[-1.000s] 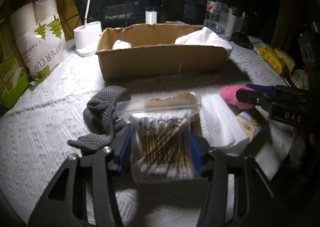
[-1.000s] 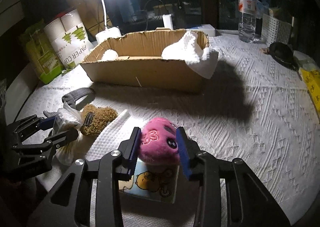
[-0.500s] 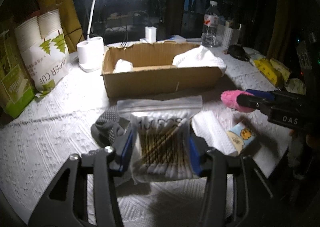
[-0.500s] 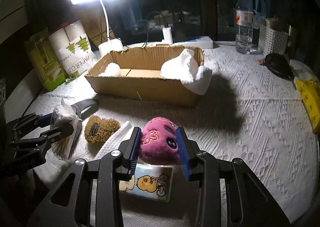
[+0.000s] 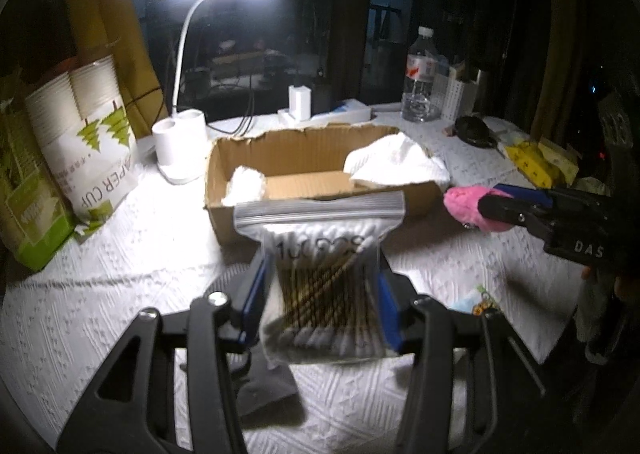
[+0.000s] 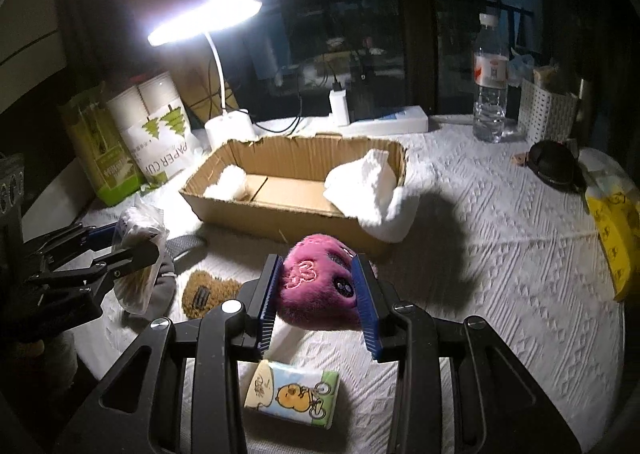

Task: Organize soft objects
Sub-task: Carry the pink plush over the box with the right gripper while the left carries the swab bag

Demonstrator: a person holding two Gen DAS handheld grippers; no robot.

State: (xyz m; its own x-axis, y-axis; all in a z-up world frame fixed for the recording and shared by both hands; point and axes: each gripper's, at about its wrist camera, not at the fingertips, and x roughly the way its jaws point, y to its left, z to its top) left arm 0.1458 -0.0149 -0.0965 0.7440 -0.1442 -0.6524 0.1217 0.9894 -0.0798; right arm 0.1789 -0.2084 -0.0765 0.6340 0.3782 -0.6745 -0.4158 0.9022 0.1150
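Both grippers, left point(image 5: 322, 296) clamping the swab bag point(image 5: 324, 274) and right point(image 6: 318, 300) the pink plush point(image 6: 316, 290), probably face your cardboard box point(image 6: 280, 213) ahead.

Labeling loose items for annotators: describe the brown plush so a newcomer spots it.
Start at the cardboard box mid-table. In front of its left end, on the white tablecloth, lies the brown plush, flat and fuzzy with a dark tag, unlike the grey item touching it.

Both grippers black plastic, blue ribbed pads point(image 6: 269, 296), silver screws point(image 6: 233, 307); right gripper point(image 5: 500, 207) marked "DAS".
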